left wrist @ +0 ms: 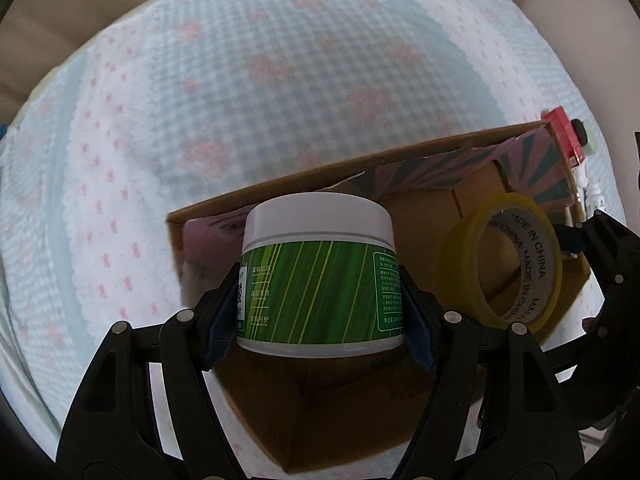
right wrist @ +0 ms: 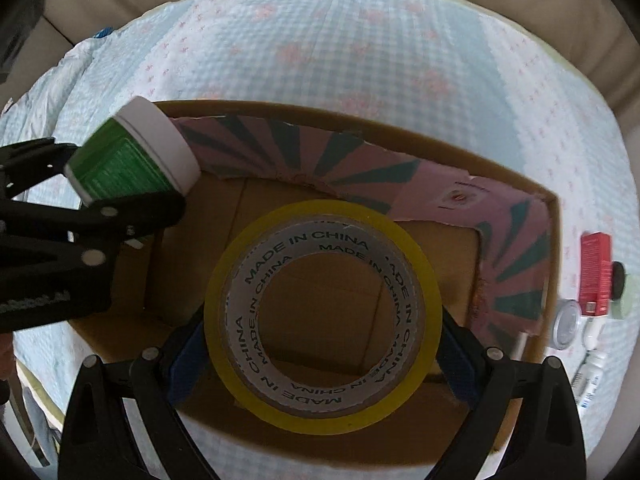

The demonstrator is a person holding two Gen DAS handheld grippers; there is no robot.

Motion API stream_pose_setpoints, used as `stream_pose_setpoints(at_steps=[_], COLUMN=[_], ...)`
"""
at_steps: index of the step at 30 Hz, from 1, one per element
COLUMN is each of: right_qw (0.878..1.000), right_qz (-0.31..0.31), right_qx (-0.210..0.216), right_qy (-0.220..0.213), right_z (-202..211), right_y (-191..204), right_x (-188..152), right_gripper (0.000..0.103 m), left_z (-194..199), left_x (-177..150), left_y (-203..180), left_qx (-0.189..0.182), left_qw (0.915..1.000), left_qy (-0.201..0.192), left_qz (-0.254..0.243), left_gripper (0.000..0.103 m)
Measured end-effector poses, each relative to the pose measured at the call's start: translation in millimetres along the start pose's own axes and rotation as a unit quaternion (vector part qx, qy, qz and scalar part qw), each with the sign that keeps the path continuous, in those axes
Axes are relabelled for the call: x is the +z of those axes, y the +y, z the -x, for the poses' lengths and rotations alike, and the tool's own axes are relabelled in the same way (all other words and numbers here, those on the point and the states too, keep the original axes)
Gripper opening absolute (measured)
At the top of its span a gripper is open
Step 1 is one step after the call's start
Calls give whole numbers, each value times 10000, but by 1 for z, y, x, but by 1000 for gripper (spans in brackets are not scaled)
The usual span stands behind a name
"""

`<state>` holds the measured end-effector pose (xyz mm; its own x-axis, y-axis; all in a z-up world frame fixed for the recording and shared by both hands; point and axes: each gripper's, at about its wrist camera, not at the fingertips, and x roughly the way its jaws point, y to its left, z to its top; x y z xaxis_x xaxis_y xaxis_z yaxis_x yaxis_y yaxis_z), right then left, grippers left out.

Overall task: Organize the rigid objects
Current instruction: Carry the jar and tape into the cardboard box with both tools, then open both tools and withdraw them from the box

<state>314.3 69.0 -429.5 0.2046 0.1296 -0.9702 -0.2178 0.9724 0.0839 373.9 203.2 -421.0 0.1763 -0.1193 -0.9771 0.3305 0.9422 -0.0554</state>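
Note:
My left gripper (left wrist: 320,304) is shut on a green jar with a white lid (left wrist: 320,276), its blue pads pressing the jar's sides, above the left part of an open cardboard box (left wrist: 320,168). My right gripper (right wrist: 322,320) is shut on a yellow roll of tape (right wrist: 424,276), held flat-on over the middle of the box (right wrist: 554,248). In the right wrist view the jar (right wrist: 136,152) and left gripper (right wrist: 132,184) show at the left. In the left wrist view the tape (left wrist: 460,248) shows at the right. The box's inner flaps are pink with dark stripes.
The box sits on a pale blue checked cloth with pink flowers (right wrist: 360,40). Right of the box lie a red carton (right wrist: 596,276), a small round clear lid (right wrist: 566,324) and small white bottles (right wrist: 592,368). Beige cushions (right wrist: 580,20) ring the cloth.

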Motion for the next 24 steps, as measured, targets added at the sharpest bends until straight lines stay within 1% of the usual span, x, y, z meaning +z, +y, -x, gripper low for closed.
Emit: stream_pose_setpoints(at_steps=[2,5,6,7,8,11,12,15,17,20,24], right_qw=[10000,9995,9993,9991,9992,9996,9995,9994,9994,9997,9999], right_qz=[-53,-53,-17,22,60,189,233,235,179,83,-44], right_qx=[72,162,156,176,197,213,201,251,246,153,141], right_qy=[38,254,333,378,339,-89,-97,109,162,166,57], right_z=[-5,-14,-16,-18,-17,-5,-4,-6,-4,4,23], right_y=[-2,-4,-4,-4,-3,-1,0,2,2,3,-3], right_x=[1,4,6,6,6,8,9,9,8,3,-8], right_gripper=[97,97,98,99,103,103,103,103,103,103,103], left_z=[-5,-7,-6,-3,2,9,10,13,18,29,49], left_x=[4,6,6,6,7,7,7,6,3,-3,-12], left_y=[-2,-4,-4,-4,-5,-6,-6,-7,-9,-10,-10], left_qx=[30,-44,-64,-77,-88,-69,-45,-15,37,140,168], left_qw=[10000,9999,9999,9999,9999,9998,9998,9998,9998,9996,9993], left_qy=[80,115,85,27,-64,-171,-169,-142,-151,-218,-334], left_qz=[-32,-92,-94,-91,-92,-112,-118,-115,-117,-138,-83], left_gripper=[68,70,81,99,103,102,102,102,102,102,102])
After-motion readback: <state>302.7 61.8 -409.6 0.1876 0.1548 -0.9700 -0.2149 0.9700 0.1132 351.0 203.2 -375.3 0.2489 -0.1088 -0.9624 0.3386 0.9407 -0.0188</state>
